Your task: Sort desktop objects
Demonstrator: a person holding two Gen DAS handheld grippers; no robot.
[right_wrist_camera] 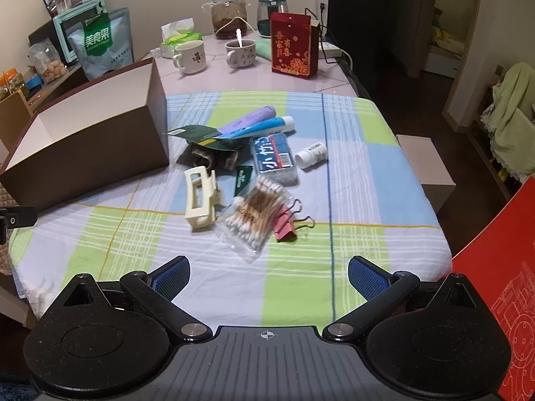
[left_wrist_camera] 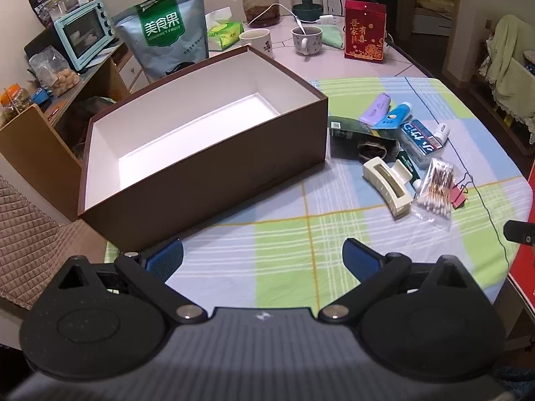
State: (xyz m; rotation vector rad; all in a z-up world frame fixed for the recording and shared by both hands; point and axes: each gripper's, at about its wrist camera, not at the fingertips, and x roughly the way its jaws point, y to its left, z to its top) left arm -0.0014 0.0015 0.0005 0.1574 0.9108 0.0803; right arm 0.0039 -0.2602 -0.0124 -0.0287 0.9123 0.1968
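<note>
Each gripper [left_wrist_camera: 262, 259] [right_wrist_camera: 267, 272]: black linkage arms, silver pivot screws, 2 blue ribbed pads, grey ridged base.

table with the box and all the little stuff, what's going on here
A person holds two grippers over a checked tablecloth, about to sort small items. Both the left gripper and the right gripper hover with jaws wide open, holding nothing. The brown box is empty. The pile beside it is untouched: a cream hair claw, a bag of cotton swabs, pink binder clips, tubes and a small white bottle.
</note>
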